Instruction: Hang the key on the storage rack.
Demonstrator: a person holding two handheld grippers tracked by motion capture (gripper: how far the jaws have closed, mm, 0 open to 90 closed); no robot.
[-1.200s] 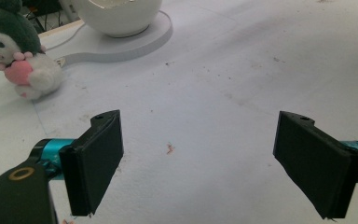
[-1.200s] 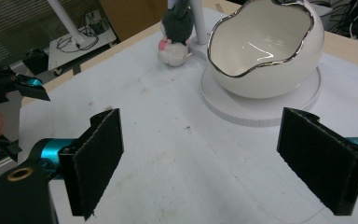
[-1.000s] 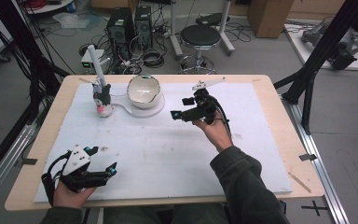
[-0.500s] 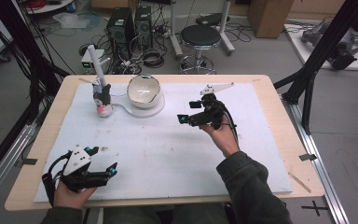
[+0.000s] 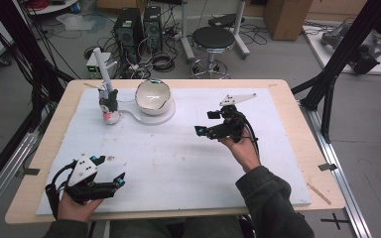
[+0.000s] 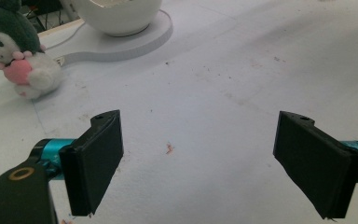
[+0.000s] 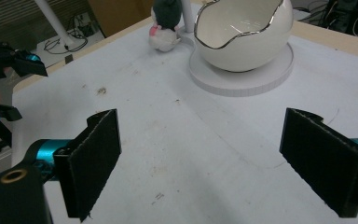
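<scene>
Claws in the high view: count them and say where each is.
2. The left claw is near the table's front left corner, open above the white mat. The right claw is right of centre, open, aimed toward the egg-shaped bowl.

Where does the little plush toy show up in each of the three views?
High view: plush toy at upper left, just left of the white bowl.
Left gripper view: at top left, bowl to its right.
Right gripper view: at top centre, left of the bowl.
Shared landmark: the white bowl.
</scene>
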